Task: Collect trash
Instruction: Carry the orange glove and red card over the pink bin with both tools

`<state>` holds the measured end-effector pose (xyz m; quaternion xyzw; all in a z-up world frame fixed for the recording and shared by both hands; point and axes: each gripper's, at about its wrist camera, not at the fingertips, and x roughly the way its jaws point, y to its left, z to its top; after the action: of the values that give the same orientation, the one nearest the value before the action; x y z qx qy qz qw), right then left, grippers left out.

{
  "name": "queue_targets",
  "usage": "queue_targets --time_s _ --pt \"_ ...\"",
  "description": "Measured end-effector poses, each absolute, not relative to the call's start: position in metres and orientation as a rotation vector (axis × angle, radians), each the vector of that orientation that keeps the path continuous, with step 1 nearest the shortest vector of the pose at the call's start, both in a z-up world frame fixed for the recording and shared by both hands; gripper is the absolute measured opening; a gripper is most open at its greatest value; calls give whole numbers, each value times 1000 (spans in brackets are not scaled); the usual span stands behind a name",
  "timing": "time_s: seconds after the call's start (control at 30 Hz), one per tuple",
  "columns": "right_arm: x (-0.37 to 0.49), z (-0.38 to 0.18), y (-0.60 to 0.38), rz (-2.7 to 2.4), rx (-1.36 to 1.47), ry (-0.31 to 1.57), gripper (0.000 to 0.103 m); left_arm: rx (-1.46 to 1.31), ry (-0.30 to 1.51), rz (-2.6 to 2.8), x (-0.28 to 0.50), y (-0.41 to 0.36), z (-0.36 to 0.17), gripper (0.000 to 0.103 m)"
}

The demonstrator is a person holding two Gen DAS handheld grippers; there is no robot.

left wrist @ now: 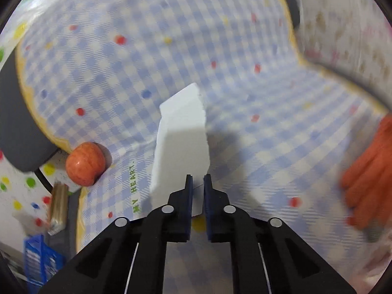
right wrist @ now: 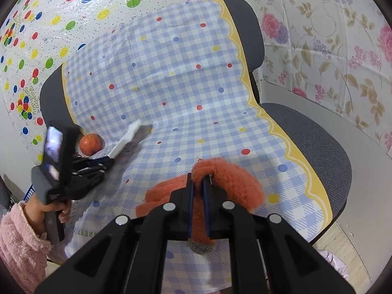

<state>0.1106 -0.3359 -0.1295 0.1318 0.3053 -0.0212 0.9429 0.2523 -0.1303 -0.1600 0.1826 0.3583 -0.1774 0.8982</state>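
Left gripper [left wrist: 198, 180] jaws clamped; right gripper [right wrist: 198, 181] jaws clamped.

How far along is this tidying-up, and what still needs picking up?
Nothing visibly finished: no bin or bag shows. In hand: the left hand-held gripper is shut on a white foam piece, and the right hand-held gripper is shut on a fuzzy orange glove, both over the checkered cloth covering the chair. Left: the apple by the cloth's edge, if it counts as trash.

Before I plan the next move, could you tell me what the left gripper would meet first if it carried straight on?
The left gripper already pinches the white foam piece; beyond it lies only the checkered cloth, though depth is unclear.
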Motion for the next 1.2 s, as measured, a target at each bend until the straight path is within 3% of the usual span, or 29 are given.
queue_targets --time_s 0.27,0.5,1.2 --pt "84 -111 -327 -20 252 575 8 150 608 -515 160 -95 -99 1" --pt "44 -88 -322 -12 248 528 8 68 598 -642 109 -100 -84 1" --pt "-110 -84 -387 -384 170 529 8 239 782 -1080 0 -254 -143 1"
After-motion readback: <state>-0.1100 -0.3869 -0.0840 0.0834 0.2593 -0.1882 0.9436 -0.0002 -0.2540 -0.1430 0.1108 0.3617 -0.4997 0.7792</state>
